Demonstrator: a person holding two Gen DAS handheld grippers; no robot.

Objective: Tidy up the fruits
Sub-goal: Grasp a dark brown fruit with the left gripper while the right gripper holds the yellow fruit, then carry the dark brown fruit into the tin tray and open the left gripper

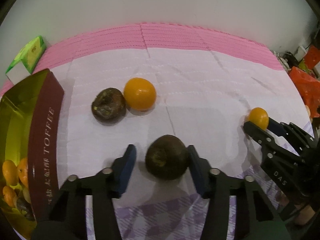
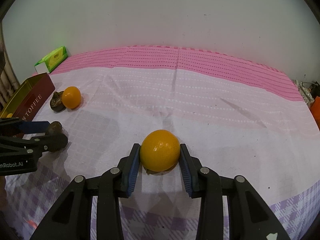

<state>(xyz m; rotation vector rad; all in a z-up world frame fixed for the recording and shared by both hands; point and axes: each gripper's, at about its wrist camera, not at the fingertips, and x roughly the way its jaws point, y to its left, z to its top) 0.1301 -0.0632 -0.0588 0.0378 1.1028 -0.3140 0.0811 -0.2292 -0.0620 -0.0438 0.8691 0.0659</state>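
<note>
A dark brown fruit [image 1: 167, 158] lies on the cloth between the fingers of my left gripper [image 1: 161, 149]. The right pad touches it, and a gap shows at the left pad, so this gripper is open. My right gripper [image 2: 160, 147] is shut on an orange [image 2: 160, 150] resting on the cloth, with both blue pads against its sides. It shows at the right edge of the left wrist view as the right gripper [image 1: 258, 123]. Farther back, a second orange [image 1: 140, 94] and a wrinkled dark fruit [image 1: 109, 106] touch each other. A maroon toffee box [image 1: 44, 140] at the left holds several fruits.
A green tissue box [image 1: 30, 56] sits at the back left behind the toffee box. Orange plastic bags [image 1: 306, 82] and clutter lie past the table's right edge. A white wall runs behind the pink and checked tablecloth [image 2: 200, 104].
</note>
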